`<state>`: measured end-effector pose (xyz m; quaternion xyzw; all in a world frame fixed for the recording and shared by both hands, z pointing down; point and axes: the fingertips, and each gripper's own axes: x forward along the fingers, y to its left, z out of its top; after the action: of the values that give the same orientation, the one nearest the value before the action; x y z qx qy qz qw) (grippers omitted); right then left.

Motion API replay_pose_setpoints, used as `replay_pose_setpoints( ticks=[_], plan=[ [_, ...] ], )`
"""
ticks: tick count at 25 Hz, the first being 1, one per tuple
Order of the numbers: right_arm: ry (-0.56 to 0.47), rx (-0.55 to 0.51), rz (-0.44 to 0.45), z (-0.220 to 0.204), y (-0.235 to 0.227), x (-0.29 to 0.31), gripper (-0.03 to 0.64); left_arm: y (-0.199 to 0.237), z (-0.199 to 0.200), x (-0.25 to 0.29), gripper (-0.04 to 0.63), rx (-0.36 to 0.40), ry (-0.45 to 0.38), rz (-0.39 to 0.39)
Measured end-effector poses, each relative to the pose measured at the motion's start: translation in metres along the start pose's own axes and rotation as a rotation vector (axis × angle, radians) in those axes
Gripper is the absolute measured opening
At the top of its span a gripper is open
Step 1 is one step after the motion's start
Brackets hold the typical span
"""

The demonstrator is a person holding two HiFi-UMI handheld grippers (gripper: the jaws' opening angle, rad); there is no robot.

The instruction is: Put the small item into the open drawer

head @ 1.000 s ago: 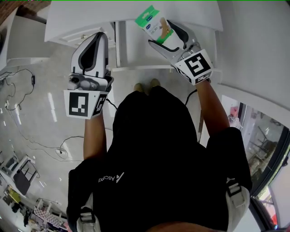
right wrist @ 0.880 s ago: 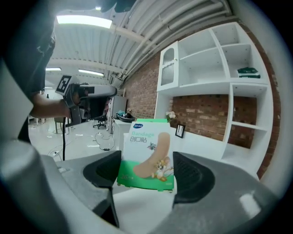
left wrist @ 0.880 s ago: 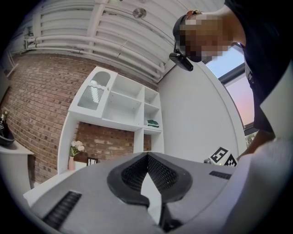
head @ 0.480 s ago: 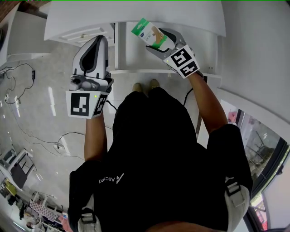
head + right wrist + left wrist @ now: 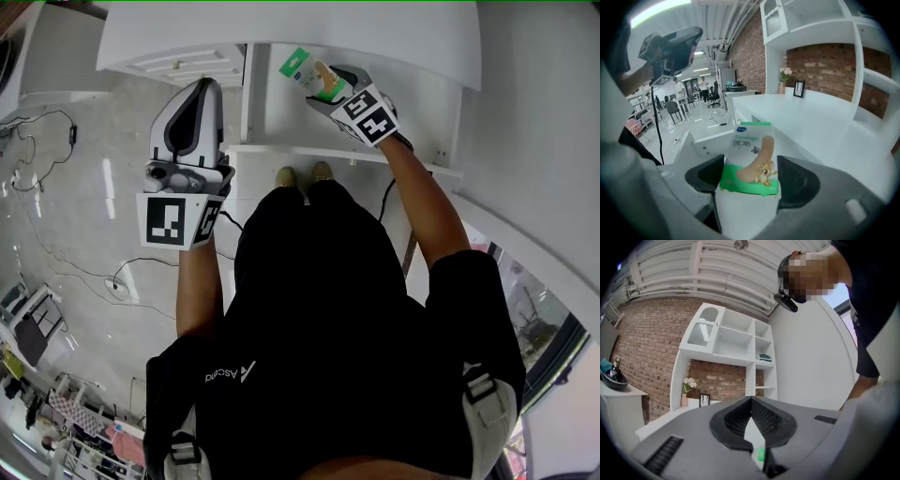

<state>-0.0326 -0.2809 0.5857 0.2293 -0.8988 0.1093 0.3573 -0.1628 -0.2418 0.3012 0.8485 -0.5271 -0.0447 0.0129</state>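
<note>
- The right gripper is pinching a small bandage box – white and green, with a cartoon plaster printed on it. In the right gripper view the box stands upright between the two dark jaw pads and sticks out well above them.
- The right arm reaches forward and a little inward. It holds the box above the open drawer, close under the edge of the white desk top. The box is not touching the drawer floor.
- The marker cube on this gripper is tilted, one corner turned toward the person.
- The left gripper has its jaws pressed together, tips meeting, with nothing between them – the left gripper view shows this plainly.
- The left arm is bent and kept nearer the body. Its gripper points forward over the pale floor, to the left of the drawer and apart from it.
- The left gripper's camera is angled upward, toward white shelving on a brick wall.
- The person's shoes show just below the drawer's front edge.
</note>
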Motion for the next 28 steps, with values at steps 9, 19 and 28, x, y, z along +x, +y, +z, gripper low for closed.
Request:
replay_pose_setpoints(
  ticks=[9,19,28],
  plan=[
    [0.16,0.105,-0.015,-0.041,-0.018,0.043,0.35,0.017,-0.013,-0.004,-0.002,0.008,0.042,0.057],
    [0.244,0.135,-0.023,-0.06,-0.026,0.071,0.351,0.027,-0.02,-0.008,-0.002,0.011,0.077,0.09],
    [0.251,0.134,-0.048,-0.065,-0.031,0.076,0.354,0.032,-0.024,-0.017,-0.002,0.014,0.095,0.101]
  ],
)
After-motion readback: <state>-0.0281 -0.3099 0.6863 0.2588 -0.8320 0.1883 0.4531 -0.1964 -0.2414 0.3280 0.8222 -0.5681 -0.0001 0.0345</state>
